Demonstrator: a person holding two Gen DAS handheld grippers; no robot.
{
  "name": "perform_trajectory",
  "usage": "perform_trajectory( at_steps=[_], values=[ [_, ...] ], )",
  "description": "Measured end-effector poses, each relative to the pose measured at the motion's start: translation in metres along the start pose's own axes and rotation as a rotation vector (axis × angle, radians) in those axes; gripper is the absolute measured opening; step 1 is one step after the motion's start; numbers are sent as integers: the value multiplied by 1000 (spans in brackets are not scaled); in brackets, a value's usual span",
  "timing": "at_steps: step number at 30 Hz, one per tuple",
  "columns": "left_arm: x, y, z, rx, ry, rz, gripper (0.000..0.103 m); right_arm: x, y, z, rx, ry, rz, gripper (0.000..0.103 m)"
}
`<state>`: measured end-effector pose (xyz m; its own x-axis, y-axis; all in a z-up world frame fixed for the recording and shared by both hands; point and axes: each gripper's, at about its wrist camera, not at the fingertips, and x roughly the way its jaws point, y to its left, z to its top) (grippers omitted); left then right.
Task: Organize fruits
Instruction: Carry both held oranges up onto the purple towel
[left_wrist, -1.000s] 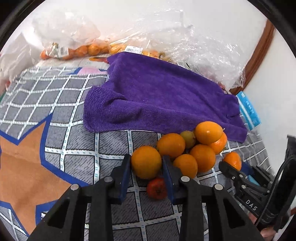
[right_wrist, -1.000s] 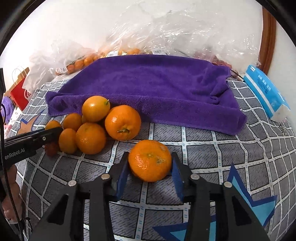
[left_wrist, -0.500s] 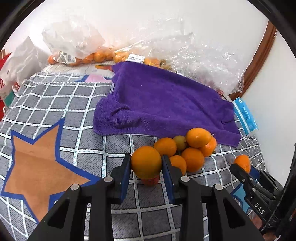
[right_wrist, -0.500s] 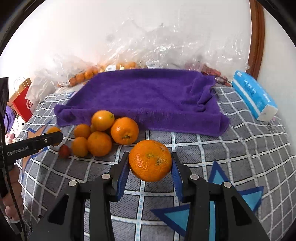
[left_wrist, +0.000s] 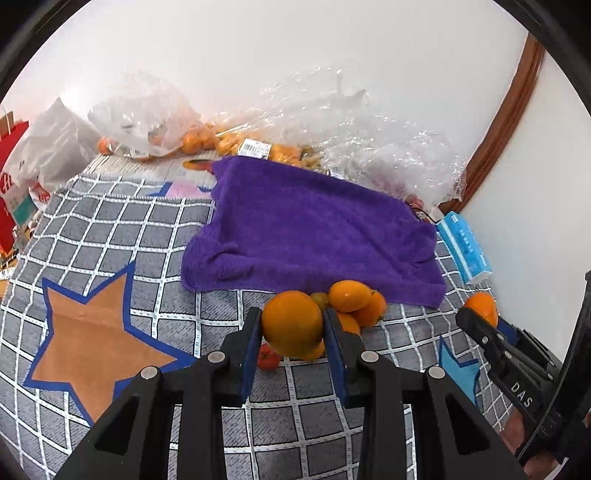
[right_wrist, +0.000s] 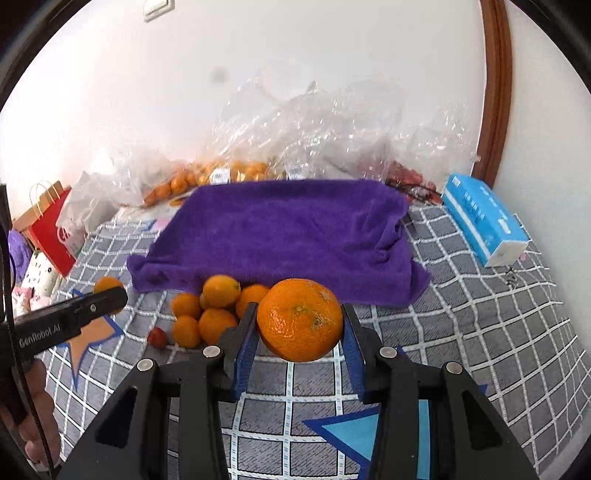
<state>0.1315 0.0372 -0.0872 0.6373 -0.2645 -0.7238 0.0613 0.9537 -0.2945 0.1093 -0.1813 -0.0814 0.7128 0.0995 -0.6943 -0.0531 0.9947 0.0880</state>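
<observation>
My left gripper (left_wrist: 292, 326) is shut on a smooth orange (left_wrist: 291, 321) and holds it above the checked cloth. My right gripper (right_wrist: 300, 325) is shut on a rough-skinned orange (right_wrist: 300, 319), also lifted. A pile of several oranges (right_wrist: 214, 306) lies on the cloth just in front of a spread purple towel (right_wrist: 284, 232), which also shows in the left wrist view (left_wrist: 310, 229). A small red fruit (right_wrist: 157, 336) lies left of the pile. In the left wrist view the right gripper (left_wrist: 491, 332) shows at the right with its orange (left_wrist: 482, 304).
Clear plastic bags of small oranges (left_wrist: 207, 140) lie along the wall behind the towel. A blue tissue pack (right_wrist: 484, 221) lies right of the towel. A red paper bag (right_wrist: 48, 229) stands at the far left. The grey checked cloth (left_wrist: 110, 240) has star patterns.
Both grippers have risen and pulled back with their oranges still held. The pile and the towel now look smaller and farther away.
</observation>
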Motion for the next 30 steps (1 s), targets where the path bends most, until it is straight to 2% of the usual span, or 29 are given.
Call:
perform_trajectory(
  at_steps=[13,30],
  values=[
    [-24,-12,18,26,-39,0,31,-18,5,19,16,-36,-4,42],
    [-16,-19,38,14,-45,-5,31,-18,-6,43,30,-47,-19,42]
  ],
)
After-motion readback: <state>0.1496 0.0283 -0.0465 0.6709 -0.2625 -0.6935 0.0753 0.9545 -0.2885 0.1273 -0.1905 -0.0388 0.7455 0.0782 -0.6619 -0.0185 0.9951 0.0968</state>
